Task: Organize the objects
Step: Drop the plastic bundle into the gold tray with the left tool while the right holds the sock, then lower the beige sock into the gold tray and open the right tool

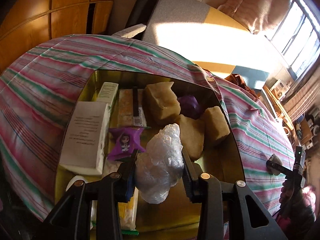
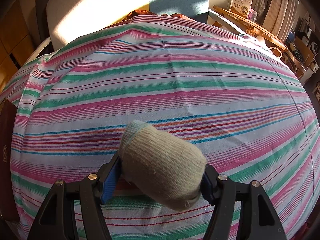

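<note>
My left gripper (image 1: pixel 160 160) is shut on a crumpled clear plastic bag (image 1: pixel 162 160) and holds it over an open gold-lined box (image 1: pixel 236 152). The box holds white cartons (image 1: pixel 84 138), a purple cartoon packet (image 1: pixel 125 142), several tan sponge blocks (image 1: pixel 162 104), a purple lump (image 1: pixel 189 104) and a barcoded pack (image 1: pixel 130 106). My right gripper (image 2: pixel 162 172) is shut on a rolled cream knitted sock (image 2: pixel 160 166) with a pale blue tip, just above the striped cloth (image 2: pixel 160 80). The right gripper also shows in the left wrist view (image 1: pixel 284 166), to the right of the box.
The pink, green and white striped cloth (image 1: pixel 50 76) covers the whole surface. A dark box edge (image 2: pixel 8 140) lies at the left in the right wrist view. Wooden cabinets (image 1: pixel 40 16), a grey chair (image 1: pixel 176 14) and cluttered shelves (image 2: pixel 300 40) stand beyond.
</note>
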The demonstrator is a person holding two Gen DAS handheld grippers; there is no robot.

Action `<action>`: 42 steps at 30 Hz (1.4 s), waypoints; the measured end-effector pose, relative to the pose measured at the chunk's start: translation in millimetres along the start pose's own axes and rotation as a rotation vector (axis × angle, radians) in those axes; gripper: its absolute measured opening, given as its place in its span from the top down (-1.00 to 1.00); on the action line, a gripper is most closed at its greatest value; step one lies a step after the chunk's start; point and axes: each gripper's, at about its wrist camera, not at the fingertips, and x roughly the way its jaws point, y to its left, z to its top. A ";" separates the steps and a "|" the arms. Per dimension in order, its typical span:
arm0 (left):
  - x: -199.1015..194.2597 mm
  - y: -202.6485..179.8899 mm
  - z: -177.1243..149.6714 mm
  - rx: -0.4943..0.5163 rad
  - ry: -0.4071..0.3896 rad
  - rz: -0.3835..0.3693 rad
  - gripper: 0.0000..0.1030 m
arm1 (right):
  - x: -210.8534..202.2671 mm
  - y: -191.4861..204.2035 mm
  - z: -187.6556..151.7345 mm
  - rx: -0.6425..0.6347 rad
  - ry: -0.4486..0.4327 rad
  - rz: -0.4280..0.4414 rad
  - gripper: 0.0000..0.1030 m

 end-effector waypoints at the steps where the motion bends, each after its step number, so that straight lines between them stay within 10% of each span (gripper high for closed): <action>1: 8.4 -4.2 4.3 0.016 -0.001 0.026 0.21 | -0.6 0.5 -0.2 -0.001 0.000 0.000 -0.33; 9: 62.9 -11.4 26.9 0.061 0.067 0.107 0.06 | -1.2 1.8 -2.1 -0.002 0.001 -0.001 -0.33; 23: -25.0 -20.1 -7.8 0.118 -0.151 0.180 -0.13 | -19.0 16.4 -5.6 -0.044 -0.021 -0.003 -0.23; 42: -76.3 0.5 -35.0 0.098 -0.216 0.175 -0.35 | -141.2 236.4 -43.7 -0.431 -0.184 0.401 -0.24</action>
